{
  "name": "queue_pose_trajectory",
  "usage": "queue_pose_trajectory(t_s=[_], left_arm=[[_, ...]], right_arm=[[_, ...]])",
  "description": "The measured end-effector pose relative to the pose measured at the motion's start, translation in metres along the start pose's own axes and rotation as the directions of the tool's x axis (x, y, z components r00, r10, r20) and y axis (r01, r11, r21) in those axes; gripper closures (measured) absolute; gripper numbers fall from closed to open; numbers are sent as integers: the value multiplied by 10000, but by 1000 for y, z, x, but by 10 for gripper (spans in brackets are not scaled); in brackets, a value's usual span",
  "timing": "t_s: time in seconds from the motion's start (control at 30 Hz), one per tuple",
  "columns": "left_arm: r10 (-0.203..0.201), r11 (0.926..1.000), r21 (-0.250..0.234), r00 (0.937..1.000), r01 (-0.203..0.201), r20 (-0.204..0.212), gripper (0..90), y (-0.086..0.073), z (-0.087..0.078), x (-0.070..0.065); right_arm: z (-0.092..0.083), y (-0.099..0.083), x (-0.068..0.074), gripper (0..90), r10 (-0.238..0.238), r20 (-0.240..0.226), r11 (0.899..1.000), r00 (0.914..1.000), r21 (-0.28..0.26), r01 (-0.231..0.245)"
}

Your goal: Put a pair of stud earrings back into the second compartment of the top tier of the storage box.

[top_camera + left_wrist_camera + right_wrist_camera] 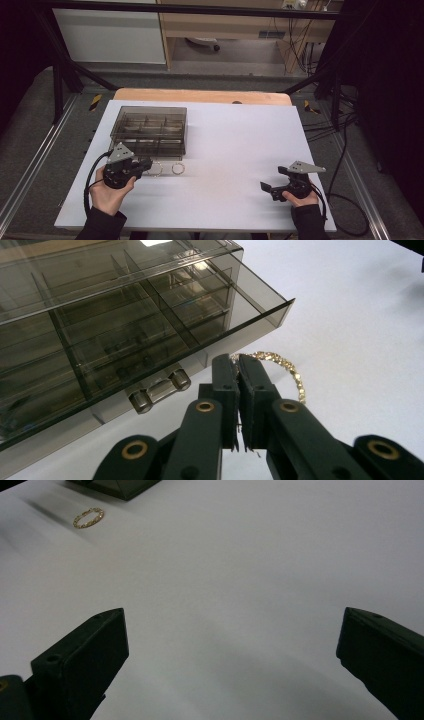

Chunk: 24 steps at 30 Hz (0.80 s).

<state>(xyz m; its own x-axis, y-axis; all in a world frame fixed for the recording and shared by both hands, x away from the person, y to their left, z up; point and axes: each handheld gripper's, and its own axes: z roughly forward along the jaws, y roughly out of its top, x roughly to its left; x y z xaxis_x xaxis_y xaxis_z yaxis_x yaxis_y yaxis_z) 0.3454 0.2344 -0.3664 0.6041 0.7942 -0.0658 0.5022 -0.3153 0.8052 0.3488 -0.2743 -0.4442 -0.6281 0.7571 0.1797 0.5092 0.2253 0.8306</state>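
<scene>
The left claw (239,360), jaws pinched nearly together, grips a thin gold chain bracelet (285,370) beside the smoked clear plastic compartment box (150,315). A second gold bracelet (178,168) lies on the white table (240,150). Neither looks stowed yet. The right claw (274,191) rests wide open, empty.

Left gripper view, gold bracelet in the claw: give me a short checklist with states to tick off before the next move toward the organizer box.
1. Left claw shut on the gold bracelet: ok, jaws pressed together with the chain at their tips.
2. Bracelet clear of the table: cannot tell, its loop hangs past the tips close to the white surface.
3. Smoky compartment box within reach: ok, it sits just ahead of the left claw.
4. Box lid open: cannot tell, the transparent panels hide whether a lid covers the dividers.
5. Second gold bracelet out of the path: ok, it lies apart, right of the left claw.
6. Right claw clear: ok, open over bare table.
</scene>
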Motion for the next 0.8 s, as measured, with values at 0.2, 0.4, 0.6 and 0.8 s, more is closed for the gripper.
queue_pose_trajectory(t_s=[0.2,0.4,0.6,0.8], left_arm=[[-58,10000,-38,10000,58,-32,863,2,-2,3],[-69,10000,-48,10000,69,23,863,5,-2,5],[-97,9999,-96,9999,96,-61,863,8,-3,8],[-87,9999,-94,9999,85,-147,863,16,-6,13]], right_arm=[[0,0,0,9,19,14,10000,10000,3,-19],[0,0,0,9,19,12,10000,10000,6,-19],[0,0,0,9,14,14,10000,10000,12,-14],[0,0,0,9,9,15,10000,10000,11,-9]])
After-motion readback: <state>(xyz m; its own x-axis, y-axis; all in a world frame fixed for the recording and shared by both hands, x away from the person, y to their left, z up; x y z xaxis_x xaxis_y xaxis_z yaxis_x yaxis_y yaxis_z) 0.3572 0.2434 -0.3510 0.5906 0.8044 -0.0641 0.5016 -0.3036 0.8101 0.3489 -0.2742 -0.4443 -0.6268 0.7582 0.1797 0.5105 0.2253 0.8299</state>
